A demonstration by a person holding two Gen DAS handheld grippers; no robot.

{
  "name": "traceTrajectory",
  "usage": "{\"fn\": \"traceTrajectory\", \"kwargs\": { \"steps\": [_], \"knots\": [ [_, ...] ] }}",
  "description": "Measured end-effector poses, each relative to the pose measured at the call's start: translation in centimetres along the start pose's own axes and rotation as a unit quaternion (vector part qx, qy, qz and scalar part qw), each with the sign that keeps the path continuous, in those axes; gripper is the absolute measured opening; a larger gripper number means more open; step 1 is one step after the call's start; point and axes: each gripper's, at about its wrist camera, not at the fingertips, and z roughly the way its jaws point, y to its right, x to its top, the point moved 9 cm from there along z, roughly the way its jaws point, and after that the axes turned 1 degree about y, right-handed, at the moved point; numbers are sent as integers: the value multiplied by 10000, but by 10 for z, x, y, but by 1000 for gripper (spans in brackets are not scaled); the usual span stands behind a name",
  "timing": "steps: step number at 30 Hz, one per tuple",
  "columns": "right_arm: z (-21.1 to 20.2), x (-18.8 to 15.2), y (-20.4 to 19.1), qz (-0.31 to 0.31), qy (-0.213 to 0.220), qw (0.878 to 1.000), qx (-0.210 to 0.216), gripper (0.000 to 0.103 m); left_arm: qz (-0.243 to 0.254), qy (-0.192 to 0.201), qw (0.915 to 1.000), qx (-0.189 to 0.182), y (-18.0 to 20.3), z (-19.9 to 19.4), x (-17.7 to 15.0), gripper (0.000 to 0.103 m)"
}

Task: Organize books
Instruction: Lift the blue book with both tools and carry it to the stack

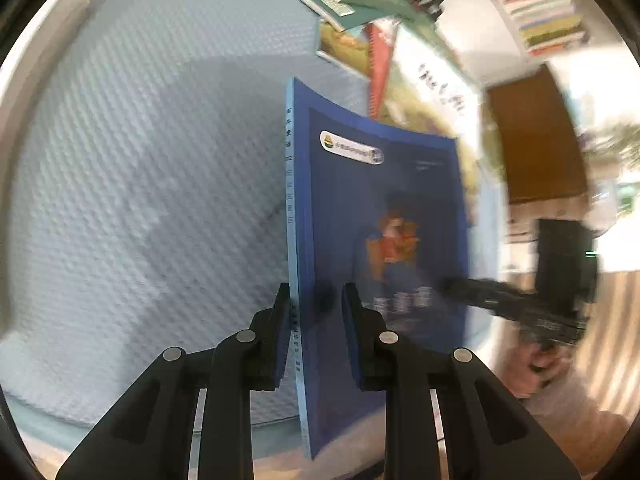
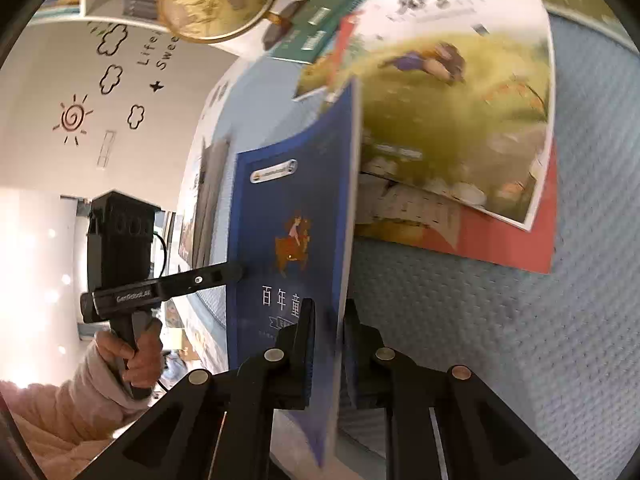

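Blue book [image 1: 384, 216] held upright on edge above the light blue table [image 1: 140, 200], pinched by both left tongs [image 1: 316, 320] and right tongs [image 2: 328, 344]. Likely to bend or slip, being thin and gripped only near one edge. Other books [image 2: 460, 120] close behind, easy to knock.

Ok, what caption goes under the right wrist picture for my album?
Both grippers, right and left, hold a blue book upright above the textured blue mat.
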Motion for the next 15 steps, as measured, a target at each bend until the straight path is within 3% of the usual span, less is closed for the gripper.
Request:
{"fn": "traceTrajectory", "kwargs": {
  "steps": [15],
  "knots": [
    [-22,0,-38,-256,371,9990,-43,12,367,136,9992,72,19,-49,4,20]
  ]
}}
